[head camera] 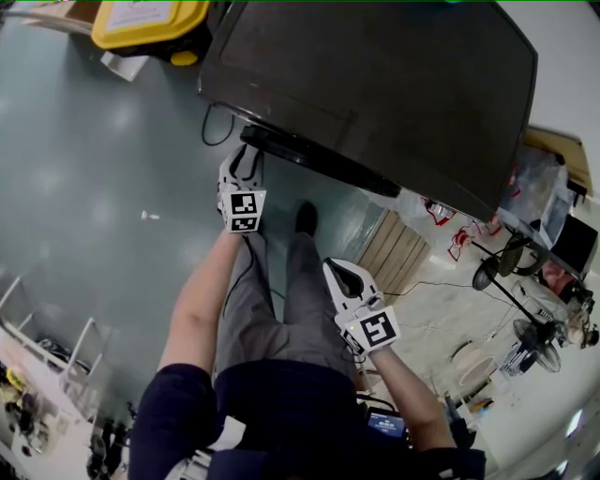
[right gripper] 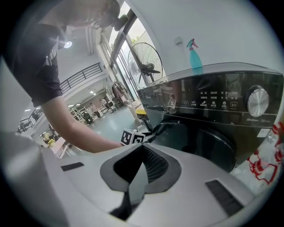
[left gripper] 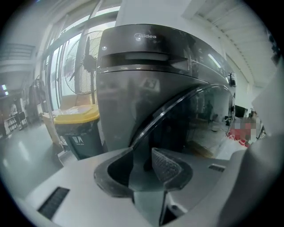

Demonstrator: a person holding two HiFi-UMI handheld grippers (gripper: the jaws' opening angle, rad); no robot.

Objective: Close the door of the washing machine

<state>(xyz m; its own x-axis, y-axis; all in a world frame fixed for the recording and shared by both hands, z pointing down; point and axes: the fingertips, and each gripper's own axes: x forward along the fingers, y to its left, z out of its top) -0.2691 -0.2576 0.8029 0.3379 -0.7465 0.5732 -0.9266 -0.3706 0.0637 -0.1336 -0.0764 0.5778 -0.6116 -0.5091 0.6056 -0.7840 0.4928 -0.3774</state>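
Note:
The dark washing machine (head camera: pixel 394 84) fills the top of the head view, and its round door (head camera: pixel 309 155) swings out toward me. My left gripper (head camera: pixel 246 155) reaches to the door's free edge. In the left gripper view the curved door rim (left gripper: pixel 177 104) runs down between the two pads (left gripper: pixel 166 164), and my left gripper (left gripper: pixel 143 155) closes on it. My right gripper (head camera: pixel 336 272) hangs lower, beside my legs and apart from the machine, with its jaws together and nothing in them. In the right gripper view my right gripper (right gripper: pixel 142 150) faces the control panel (right gripper: pixel 217 104) and the open drum (right gripper: pixel 217 146).
A yellow-lidded bin (head camera: pixel 150 23) stands left of the machine on the grey floor. Wooden slats (head camera: pixel 398 253), plastic bags with red print (head camera: pixel 450 225) and standing fans (head camera: pixel 497 281) crowd the right. A blue spray bottle (right gripper: pixel 194 55) stands on the machine. Racks (head camera: pixel 47 356) line the lower left.

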